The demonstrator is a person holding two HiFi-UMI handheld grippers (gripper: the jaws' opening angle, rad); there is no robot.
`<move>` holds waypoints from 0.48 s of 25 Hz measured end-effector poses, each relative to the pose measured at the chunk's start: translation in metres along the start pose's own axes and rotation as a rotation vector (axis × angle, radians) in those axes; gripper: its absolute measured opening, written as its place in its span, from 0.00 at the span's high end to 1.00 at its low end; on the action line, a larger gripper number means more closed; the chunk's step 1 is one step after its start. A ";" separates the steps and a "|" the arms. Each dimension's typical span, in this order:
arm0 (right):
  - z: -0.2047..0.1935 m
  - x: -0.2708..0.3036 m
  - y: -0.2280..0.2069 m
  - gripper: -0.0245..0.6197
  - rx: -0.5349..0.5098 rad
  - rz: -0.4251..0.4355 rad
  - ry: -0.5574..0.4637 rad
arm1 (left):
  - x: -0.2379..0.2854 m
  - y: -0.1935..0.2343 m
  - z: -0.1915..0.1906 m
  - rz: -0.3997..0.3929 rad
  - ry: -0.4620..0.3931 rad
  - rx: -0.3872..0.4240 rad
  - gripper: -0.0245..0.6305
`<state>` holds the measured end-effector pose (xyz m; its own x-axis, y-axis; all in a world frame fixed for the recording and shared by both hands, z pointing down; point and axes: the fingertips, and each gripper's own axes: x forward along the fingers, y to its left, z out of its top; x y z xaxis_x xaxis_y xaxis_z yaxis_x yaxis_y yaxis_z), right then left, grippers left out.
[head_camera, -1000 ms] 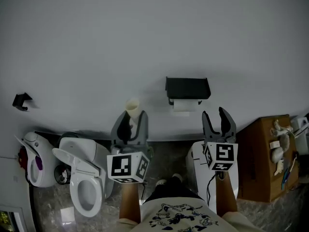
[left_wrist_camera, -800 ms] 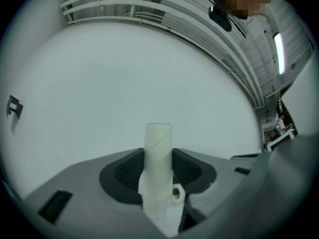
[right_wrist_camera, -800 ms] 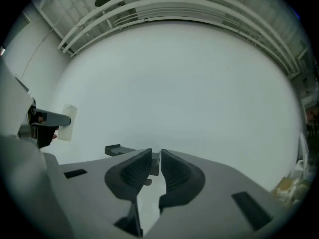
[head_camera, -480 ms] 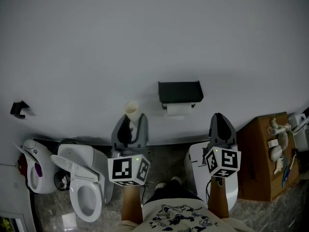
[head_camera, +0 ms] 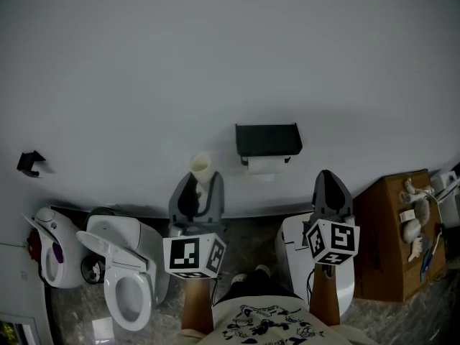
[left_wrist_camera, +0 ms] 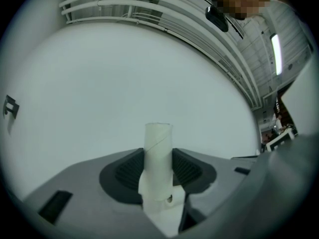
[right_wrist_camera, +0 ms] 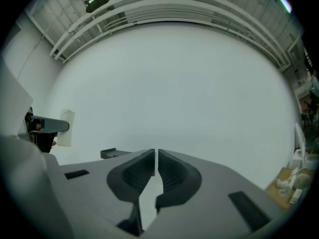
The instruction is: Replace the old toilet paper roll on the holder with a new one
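Wall (head_camera: pixel 215 63) fills nearly everything ahead of both grippers: white, plain, vertical. Floor (head_camera: pixel 248 236) (grey, stone-patterned) lies below the fingertips. Toilet (head_camera: pixel 128 279) stands below and to the left of my left gripper (head_camera: pixel 201 184), well apart from it. A cardboard box (head_camera: pixel 388 228) stands to the right of my right gripper (head_camera: pixel 328 175), and a white unit (head_camera: pixel 295 246) sits beneath that gripper.

Holder (head_camera: pixel 268 139), black and wall-mounted, is the reference for the next move. It lies ahead of the fingertips and between the two grippers: to the right of my left fingers (left_wrist_camera: pixel 124 172), to the left of my right fingers (right_wrist_camera: pixel 137 171), and above both in the head view. I judge it slightly nearer the right side (the margin is small). White paper (head_camera: pixel 263 166) shows just under its cover; I cannot tell whether it is a full roll or a hanging sheet.

Left gripper: clamped on the cardboard core (head_camera: pixel 200 165), with the pads pressing its lower part from both sides. The core's axis is upright, crossing the line the jaws point along, and its upper end projects above the fingertips.

Right gripper: the jaws have just been closing and stand together save for a thin slit, with nothing between them. In my judgement the free right hand is the one available for the holder (the left must first set the core aside).
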<state>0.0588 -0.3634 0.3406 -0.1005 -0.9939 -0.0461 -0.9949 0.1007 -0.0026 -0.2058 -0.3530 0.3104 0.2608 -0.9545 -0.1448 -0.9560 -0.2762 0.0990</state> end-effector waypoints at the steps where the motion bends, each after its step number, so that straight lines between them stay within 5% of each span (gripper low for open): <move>1: 0.001 0.000 0.001 0.91 -0.002 0.002 0.000 | 0.000 0.000 0.001 0.001 -0.001 0.000 0.69; 12: 0.005 0.002 0.003 0.91 -0.003 0.018 -0.004 | -0.002 -0.004 0.005 -0.001 -0.010 0.001 0.69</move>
<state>0.0557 -0.3646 0.3358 -0.1187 -0.9917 -0.0498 -0.9929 0.1188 0.0016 -0.2034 -0.3498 0.3053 0.2600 -0.9531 -0.1552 -0.9560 -0.2767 0.0977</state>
